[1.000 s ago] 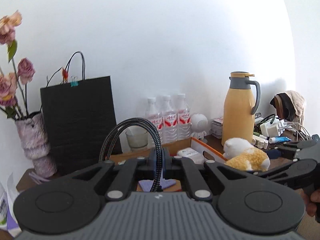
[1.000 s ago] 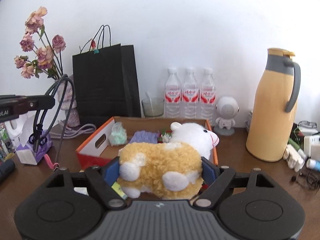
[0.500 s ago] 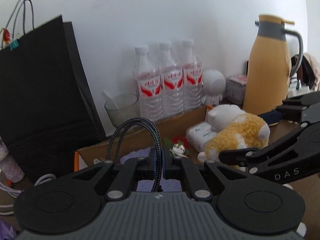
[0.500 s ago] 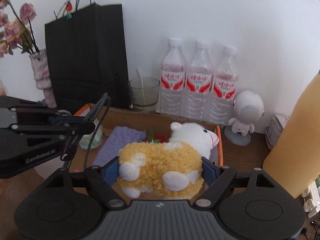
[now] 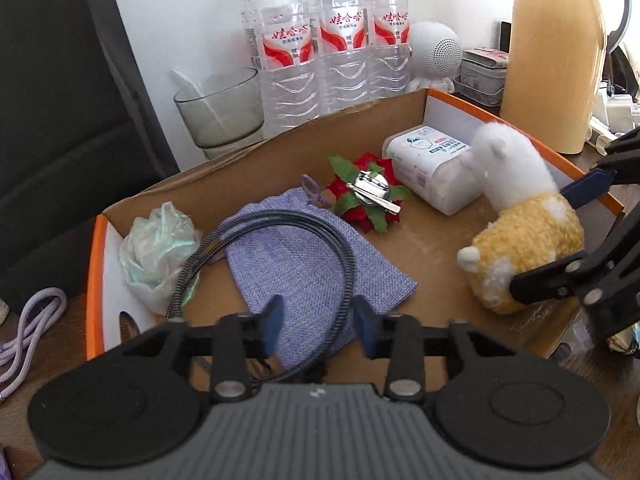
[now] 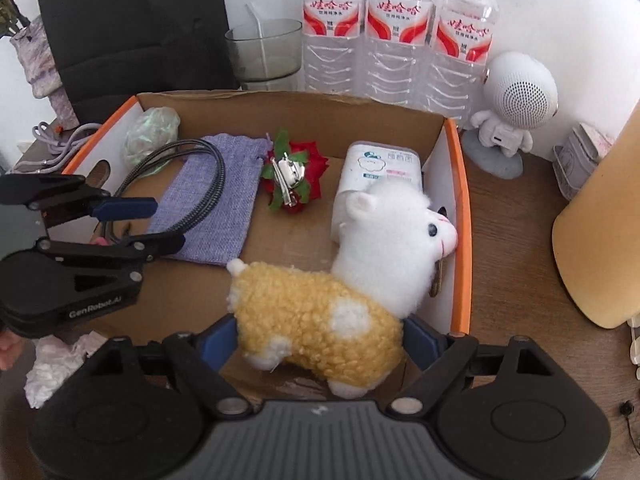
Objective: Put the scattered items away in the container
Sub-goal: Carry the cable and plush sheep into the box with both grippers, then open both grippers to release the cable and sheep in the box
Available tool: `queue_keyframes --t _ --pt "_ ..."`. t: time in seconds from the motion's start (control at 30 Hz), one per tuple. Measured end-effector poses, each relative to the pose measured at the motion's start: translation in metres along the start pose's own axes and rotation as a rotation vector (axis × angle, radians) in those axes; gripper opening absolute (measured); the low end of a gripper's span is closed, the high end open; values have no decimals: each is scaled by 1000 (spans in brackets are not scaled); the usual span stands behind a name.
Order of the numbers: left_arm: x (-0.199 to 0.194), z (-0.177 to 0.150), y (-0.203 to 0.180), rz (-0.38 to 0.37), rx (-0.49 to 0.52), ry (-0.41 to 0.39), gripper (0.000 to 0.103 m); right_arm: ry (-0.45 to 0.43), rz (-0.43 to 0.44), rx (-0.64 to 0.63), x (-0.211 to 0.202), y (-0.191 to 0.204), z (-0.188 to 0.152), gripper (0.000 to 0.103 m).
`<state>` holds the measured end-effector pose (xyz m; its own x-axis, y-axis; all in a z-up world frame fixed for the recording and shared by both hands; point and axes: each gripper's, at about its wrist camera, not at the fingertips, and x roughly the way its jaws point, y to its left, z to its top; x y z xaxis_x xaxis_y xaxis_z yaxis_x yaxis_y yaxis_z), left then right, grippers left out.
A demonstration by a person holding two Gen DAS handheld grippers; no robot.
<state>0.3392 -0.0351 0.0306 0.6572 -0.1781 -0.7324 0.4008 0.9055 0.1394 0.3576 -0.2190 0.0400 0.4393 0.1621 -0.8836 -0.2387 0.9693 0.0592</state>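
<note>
Both jaws opening over the box [image 6: 460, 184], cable [image 5: 344, 256] and plush alpaca [image 6: 320, 312] between them, bottles [image 6: 396, 40] behind.

Left tongs [image 5: 318, 326]: black linkage arms, blue pads on fingertips [image 5: 273, 322], silver screws at pivots, two round black discs, grey ribbed housing. White "GenRobot.AI" lettering along the side in right view. Right tongs [image 6: 320, 340]: same build, black arms, blue pads, silver screws, grey ribbed body.

Yellow-and-white plush alpaca [image 6: 320, 312], lilac woven pouch [image 6: 212, 196], orange-edged brown cardboard box [image 6: 460, 216], red-labelled clear bottles [image 6: 396, 36]
</note>
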Motion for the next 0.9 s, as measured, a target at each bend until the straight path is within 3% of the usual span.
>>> queue_keyframes --t 0.1,0.27,0.57,0.7,0.83,0.9 --pt "-7 -1 6 2 -27 -8 57 42 62 70 -4 -9 2 89" --pt "-26 -5 19 -2 -121 -19 57 94 151 196 -7 -22 3 89" --pt "-52 -19 22 -48 -204 -28 58 138 107 245 -11 -12 -4 89" --pt "-64 -17 23 -55 -228 -47 58 110 79 245 -25 -10 -1 89" --pt "-82 -10 24 -51 -248 -85 69 22 88 257 -54 -13 13 89" --pt "-89 -8 23 -49 -261 -105 70 -59 161 238 -65 -7 18 87"
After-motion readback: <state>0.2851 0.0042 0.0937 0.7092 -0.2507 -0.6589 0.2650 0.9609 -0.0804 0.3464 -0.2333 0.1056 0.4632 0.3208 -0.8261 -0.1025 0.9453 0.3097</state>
